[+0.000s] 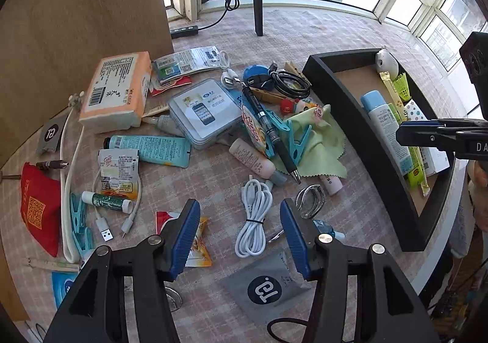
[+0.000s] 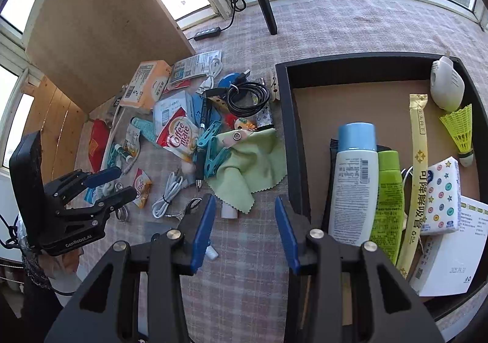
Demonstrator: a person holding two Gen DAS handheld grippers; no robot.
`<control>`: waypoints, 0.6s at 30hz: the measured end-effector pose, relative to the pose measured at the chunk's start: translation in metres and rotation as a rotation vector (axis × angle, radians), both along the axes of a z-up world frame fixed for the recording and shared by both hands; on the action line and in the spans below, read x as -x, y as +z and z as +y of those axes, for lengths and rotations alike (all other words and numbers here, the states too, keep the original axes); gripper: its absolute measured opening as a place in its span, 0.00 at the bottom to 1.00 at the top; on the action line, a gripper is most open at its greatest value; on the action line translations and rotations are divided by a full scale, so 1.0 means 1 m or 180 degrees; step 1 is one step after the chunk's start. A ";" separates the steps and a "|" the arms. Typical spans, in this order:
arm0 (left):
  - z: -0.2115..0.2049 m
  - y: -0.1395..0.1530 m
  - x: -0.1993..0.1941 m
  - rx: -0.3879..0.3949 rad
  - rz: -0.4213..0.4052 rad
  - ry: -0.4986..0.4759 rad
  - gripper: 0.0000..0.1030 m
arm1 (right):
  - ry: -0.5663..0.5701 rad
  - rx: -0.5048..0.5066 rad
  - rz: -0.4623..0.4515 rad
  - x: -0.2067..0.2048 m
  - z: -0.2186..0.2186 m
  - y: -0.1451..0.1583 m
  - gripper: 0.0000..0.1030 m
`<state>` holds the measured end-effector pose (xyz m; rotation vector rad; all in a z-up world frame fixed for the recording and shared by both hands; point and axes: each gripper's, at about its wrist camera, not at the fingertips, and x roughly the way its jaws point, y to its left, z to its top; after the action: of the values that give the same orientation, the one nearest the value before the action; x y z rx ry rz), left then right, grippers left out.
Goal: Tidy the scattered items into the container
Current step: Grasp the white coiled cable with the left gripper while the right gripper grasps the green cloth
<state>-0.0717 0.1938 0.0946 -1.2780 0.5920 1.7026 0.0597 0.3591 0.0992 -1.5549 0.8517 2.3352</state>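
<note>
Only right wrist view — shuttlecock (image 2: 459, 129) whole, in tray (image 2: 350, 64).

The left gripper (image 1: 241, 236) hangs with its blue pads (image 1: 183, 239) spread wide, nothing between them. The right gripper (image 2: 245, 233), at its three o'clock, is likewise spread and unloaded.

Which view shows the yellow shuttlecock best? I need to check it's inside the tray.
The right wrist view: the shuttlecock lies whole and unobstructed on the floor of the black tray, near its far right corner. In the left wrist view it is small and crowded among other items.
</note>
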 end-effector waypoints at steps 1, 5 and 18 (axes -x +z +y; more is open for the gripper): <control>-0.002 -0.003 0.000 0.0021 -0.0006 -0.0014 0.49 | 0.0032 0.0007 -0.0024 0.006 -0.002 -0.004 0.39; 0.000 -0.016 -0.005 0.0072 -0.0074 -0.0073 0.49 | 0.0088 0.0068 -0.0134 0.029 -0.007 -0.022 0.39; 0.018 -0.048 -0.012 0.0284 -0.0107 -0.0297 0.36 | 0.0015 -0.0255 -0.0500 0.064 -0.002 -0.060 0.39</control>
<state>-0.0599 0.2123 0.0466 -1.3188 0.7036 1.5905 -0.0047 0.3571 0.0392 -1.6815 0.7100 2.1865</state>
